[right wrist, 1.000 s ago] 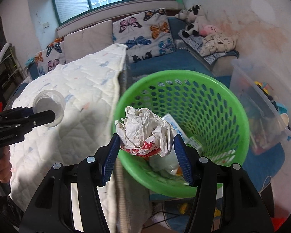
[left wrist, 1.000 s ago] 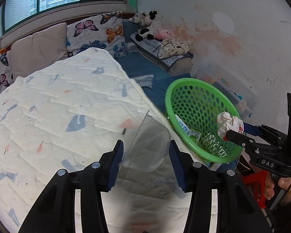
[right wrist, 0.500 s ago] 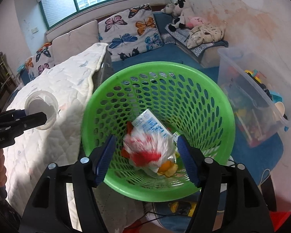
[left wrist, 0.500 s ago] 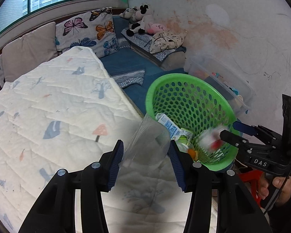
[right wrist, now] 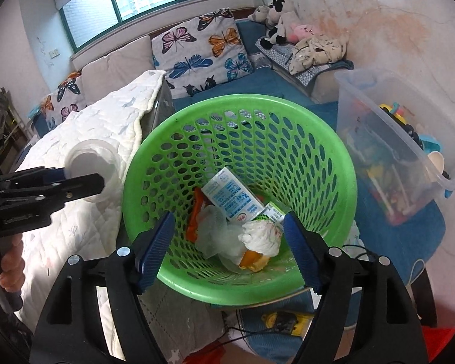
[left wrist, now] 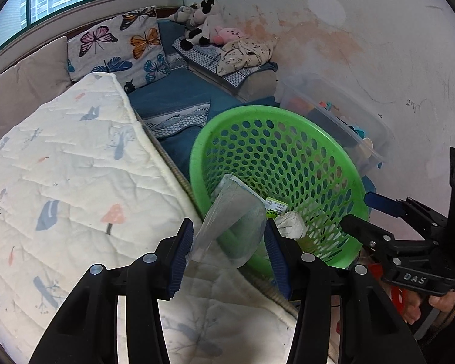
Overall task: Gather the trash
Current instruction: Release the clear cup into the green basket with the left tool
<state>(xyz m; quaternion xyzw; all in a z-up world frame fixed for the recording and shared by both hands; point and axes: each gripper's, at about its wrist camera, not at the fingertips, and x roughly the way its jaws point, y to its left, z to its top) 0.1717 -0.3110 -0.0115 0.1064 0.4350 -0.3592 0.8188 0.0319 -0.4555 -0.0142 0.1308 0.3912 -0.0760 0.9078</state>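
Note:
My left gripper point(left wrist: 229, 241) is shut on a clear plastic cup point(left wrist: 233, 227) and holds it over the bed's edge, right beside the green basket point(left wrist: 333, 166). The same cup point(right wrist: 91, 163) shows at the left in the right wrist view. My right gripper point(right wrist: 227, 242) is open and empty above the near rim of the green basket point(right wrist: 333, 151). A crumpled white paper ball point(right wrist: 262, 236) lies in the basket beside a blue-white carton point(right wrist: 233, 197) and other scraps. In the left wrist view the paper ball point(left wrist: 289, 224) lies low in the basket.
A quilted white bed cover point(left wrist: 69, 182) fills the left. A clear storage bin point(right wrist: 394, 157) of toys stands right of the basket. A blue sofa with butterfly cushions point(right wrist: 203, 51) and plush toys point(left wrist: 203, 24) is behind. A yellow object point(right wrist: 283, 321) lies on the floor under the basket.
My right gripper opened and the crumpled paper ball dropped into the basket. My left gripper carried the cup rightward, closer to the basket's rim.

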